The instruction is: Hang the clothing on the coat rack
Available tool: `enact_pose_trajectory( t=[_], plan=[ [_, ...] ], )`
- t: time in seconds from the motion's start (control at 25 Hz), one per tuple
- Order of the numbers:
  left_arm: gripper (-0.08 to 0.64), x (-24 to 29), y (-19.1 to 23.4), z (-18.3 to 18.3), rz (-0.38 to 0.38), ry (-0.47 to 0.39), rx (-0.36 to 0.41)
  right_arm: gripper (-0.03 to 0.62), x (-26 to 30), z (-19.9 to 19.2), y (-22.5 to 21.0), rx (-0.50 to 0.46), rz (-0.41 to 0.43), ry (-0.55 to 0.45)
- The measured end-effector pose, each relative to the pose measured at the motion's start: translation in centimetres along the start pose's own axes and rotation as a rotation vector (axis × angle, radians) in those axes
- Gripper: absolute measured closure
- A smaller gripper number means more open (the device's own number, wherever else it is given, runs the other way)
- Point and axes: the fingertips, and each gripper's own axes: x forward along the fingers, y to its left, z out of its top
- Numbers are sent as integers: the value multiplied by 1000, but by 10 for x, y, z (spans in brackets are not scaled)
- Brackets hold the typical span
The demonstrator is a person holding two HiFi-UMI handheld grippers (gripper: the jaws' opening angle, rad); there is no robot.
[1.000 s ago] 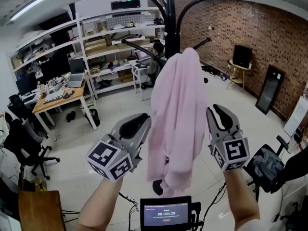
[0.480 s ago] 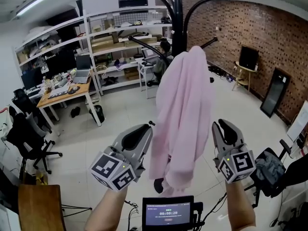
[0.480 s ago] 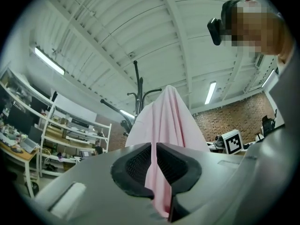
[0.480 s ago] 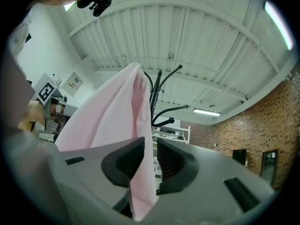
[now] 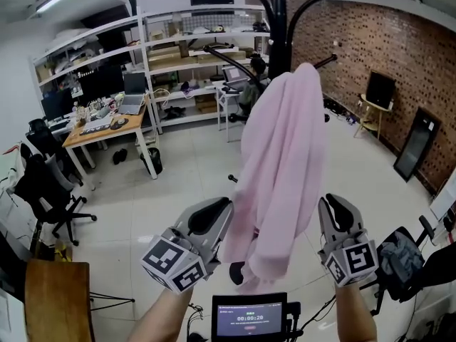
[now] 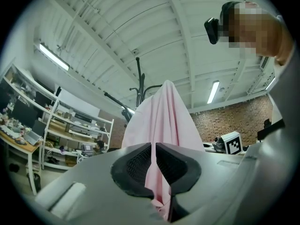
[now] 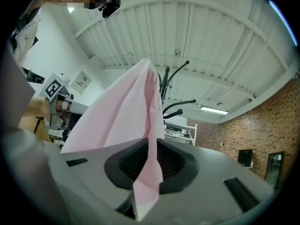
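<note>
A pink garment (image 5: 281, 162) hangs draped over an arm of the black coat rack (image 5: 278, 20) and reaches down between my two grippers. My left gripper (image 5: 214, 216) is at its lower left edge. In the left gripper view its jaws (image 6: 153, 161) have just been closing and pinch a fold of the pink garment (image 6: 161, 121). My right gripper (image 5: 333, 212) is at the lower right edge. Its jaws (image 7: 151, 161) have also just been closing, and they press on a hanging strip of the pink garment (image 7: 126, 121). The rack's curved arms (image 7: 176, 104) rise behind the cloth.
White shelves (image 5: 178, 48) and a wooden desk (image 5: 107, 127) stand at the back left, with a black office chair (image 5: 50, 191) nearer. A brick wall (image 5: 385, 41) runs along the right. A chair with grey cloth (image 5: 399, 255) is at lower right. A small screen (image 5: 248, 317) sits below my hands.
Both grippers have sunk lower alongside the garment. The garment has stayed draped on the rack, and the whole scene has shifted a little to the right in the head view.
</note>
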Motion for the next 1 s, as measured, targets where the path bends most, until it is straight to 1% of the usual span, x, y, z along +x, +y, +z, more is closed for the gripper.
enact_pose_trajectory(
  t=[0.24,0.48,0.68,0.84,1.0],
  plan=[
    [537,-14,-2,-9,7,7,-25,541,-7,4,11,34,-12,-24],
    [537,-29,-3,-9,0,9,-38,541,-17,21,23,77,-39,-84],
    [537,-48,-4,-11,-25,18,-58,541,-25,25,39,94,-58,-43],
    [537,-57,-16,-12,-50,23,-78,541,-42,26,44,112,-75,-13],
    [537,-73,-26,-12,-74,28,-100,548,-56,31,65,125,-40,-2]
  ],
)
